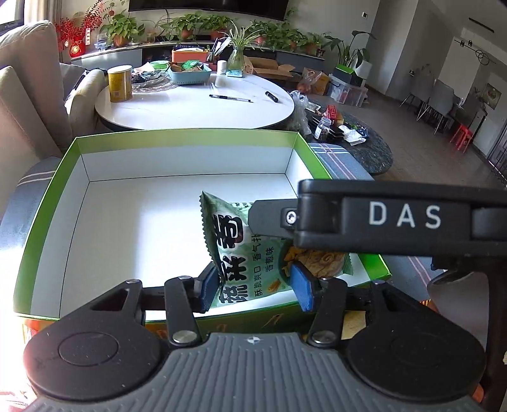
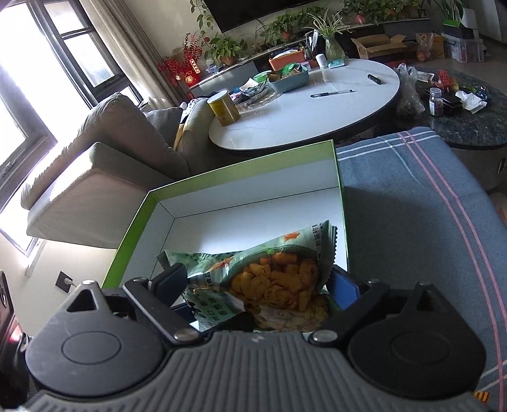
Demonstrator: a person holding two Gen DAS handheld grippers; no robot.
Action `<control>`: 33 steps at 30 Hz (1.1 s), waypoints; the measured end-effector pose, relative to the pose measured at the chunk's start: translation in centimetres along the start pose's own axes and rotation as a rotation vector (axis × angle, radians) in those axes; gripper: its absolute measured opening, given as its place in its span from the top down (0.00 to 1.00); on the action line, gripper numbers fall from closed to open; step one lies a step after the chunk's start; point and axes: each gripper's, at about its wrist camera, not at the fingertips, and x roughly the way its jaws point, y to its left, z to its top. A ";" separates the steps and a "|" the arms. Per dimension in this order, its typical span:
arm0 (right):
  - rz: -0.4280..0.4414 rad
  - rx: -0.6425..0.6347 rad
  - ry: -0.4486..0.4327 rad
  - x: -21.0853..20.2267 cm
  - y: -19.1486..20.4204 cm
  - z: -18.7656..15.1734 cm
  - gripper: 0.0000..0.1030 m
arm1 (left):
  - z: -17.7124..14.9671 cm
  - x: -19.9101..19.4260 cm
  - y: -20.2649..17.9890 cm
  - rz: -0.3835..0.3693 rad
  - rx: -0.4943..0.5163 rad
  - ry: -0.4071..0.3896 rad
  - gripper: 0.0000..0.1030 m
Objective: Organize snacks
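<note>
Right wrist: green snack bag [image 2: 272, 279], orange crisps.

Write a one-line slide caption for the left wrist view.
Both grippers, left gripper and right gripper, lower a green snack bag into the open green box.

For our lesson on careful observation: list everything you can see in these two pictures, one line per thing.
snack bag: one, green, orange snacks showing, over the box's near right corner
box: one, green outside, white inside, on the checked cloth
checked cloth: one, blue-grey, under the box
round table: one, white, behind the box
can: one, yellow, on the table's left edge
pens: two, dark, on the table
basket: one, blue, table's far side
potted plants: several, green, far shelf
sofa: one, grey-beige, left of the box
left tool: one, black, blue pads beside the bag's lower end
right tool: one, black, gripping the bag
</note>
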 end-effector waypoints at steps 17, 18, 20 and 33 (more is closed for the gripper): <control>-0.002 -0.005 -0.041 -3.9 0.6 -1.1 0.20 | -2.0 -6.2 0.4 0.047 0.011 -0.084 0.43; -0.002 -0.004 -0.047 -4.3 0.5 -1.1 0.20 | -2.2 -6.7 0.5 0.046 0.003 -0.092 0.43; -0.005 0.000 -0.058 -5.1 0.5 -1.4 0.20 | -2.7 -7.9 0.9 0.049 -0.012 -0.108 0.42; -0.067 -0.024 -0.019 -7.1 0.0 -4.4 0.20 | -6.9 -10.5 1.2 0.029 -0.066 -0.087 0.40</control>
